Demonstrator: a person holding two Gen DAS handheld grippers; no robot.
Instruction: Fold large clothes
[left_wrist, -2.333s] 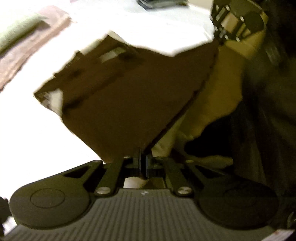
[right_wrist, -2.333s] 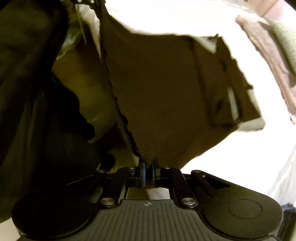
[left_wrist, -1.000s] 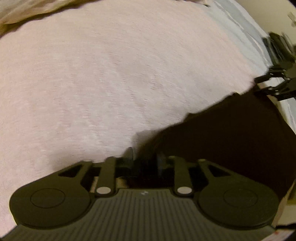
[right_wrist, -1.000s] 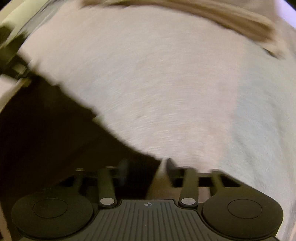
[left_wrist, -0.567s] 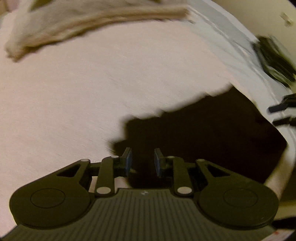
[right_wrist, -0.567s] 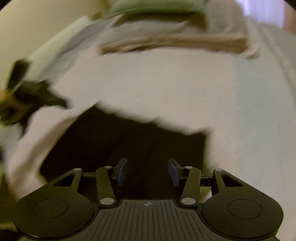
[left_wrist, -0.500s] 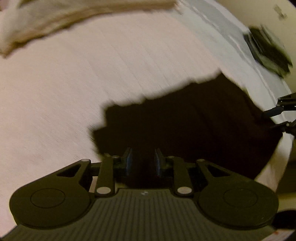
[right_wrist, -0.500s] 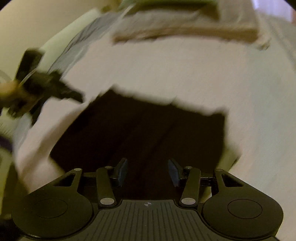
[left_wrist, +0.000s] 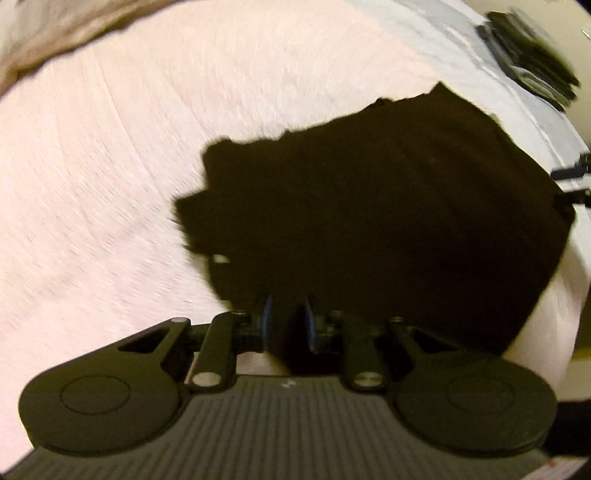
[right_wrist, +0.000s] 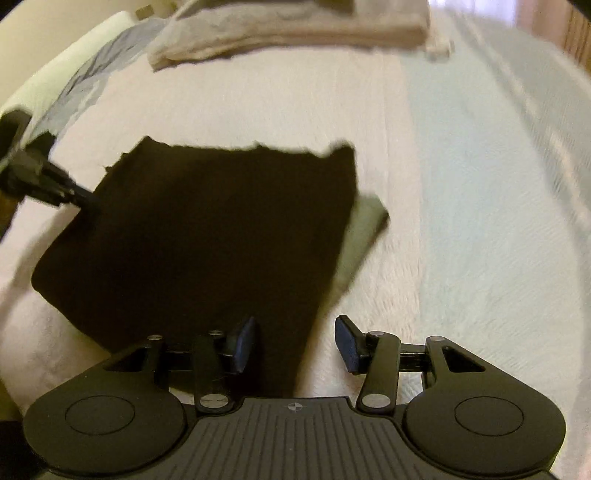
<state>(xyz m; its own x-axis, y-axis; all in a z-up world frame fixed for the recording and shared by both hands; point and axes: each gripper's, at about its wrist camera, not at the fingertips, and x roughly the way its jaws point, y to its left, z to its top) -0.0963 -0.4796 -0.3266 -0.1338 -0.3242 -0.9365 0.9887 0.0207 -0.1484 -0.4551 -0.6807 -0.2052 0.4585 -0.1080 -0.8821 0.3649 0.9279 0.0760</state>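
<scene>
Garment: dark garment (right_wrist: 207, 236) lies flat, folded, on bed (right_wrist: 461, 221).
Left gripper (left_wrist: 287, 325): narrowly parted, empty.
Right gripper (right_wrist: 295, 343): wide, empty.
Remaining: probably stacking.

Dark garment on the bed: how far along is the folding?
Done: the dark garment lies flat on the bedspread as a compact rectangle. In hand: nothing; the right tongs and left tongs are open over its near edge. Left: perhaps one more fold, or moving it to the folded pile at the far end.
</scene>
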